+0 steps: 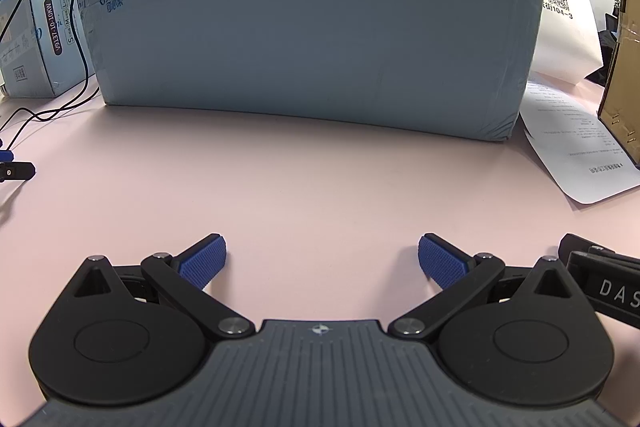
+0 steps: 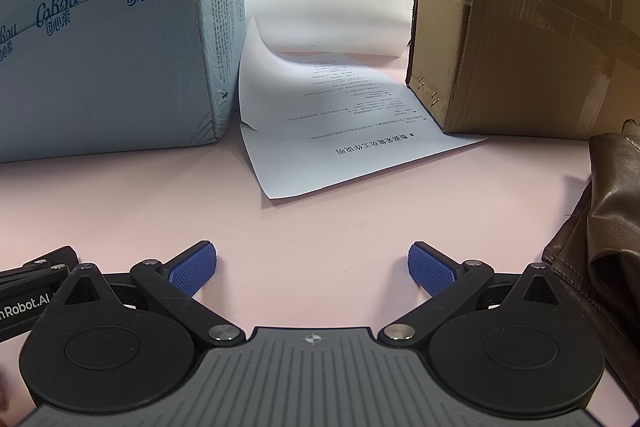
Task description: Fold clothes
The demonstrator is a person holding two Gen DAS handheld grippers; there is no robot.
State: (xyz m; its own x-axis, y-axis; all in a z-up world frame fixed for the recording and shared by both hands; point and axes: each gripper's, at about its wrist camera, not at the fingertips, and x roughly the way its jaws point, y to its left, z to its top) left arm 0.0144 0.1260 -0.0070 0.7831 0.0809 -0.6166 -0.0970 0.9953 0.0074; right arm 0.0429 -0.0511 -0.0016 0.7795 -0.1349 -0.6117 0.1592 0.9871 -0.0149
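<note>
The only garment in sight is a brown leather jacket [image 2: 600, 227], bunched at the right edge of the right wrist view, lying on the pink table [image 2: 320, 219] just beside the right gripper [image 2: 312, 269]. It does not appear in the left wrist view at all.

Both tools are released. The right gripper's blue pads [image 2: 192, 269] stand wide apart over bare table and grasp nothing; the left gripper [image 1: 322, 263] is likewise spread and empty.

By my reading the folding has not begun: the jacket is still crumpled and off to one side. The next move probably calls for swinging the right gripper toward the lower right of its frame to take an edge of the leather and draw it to the middle of the table, where both grippers can spread it flat.

Counted: one jacket, two grippers, one pale blue carton [image 2: 100, 47] at upper left, one brown cardboard box [image 2: 520, 27] at upper right, two printed sheets [image 2: 340, 115] between them. The left view adds one smaller box [image 1: 40, 39] and black cables [image 1: 80, 59] at its upper left.
</note>
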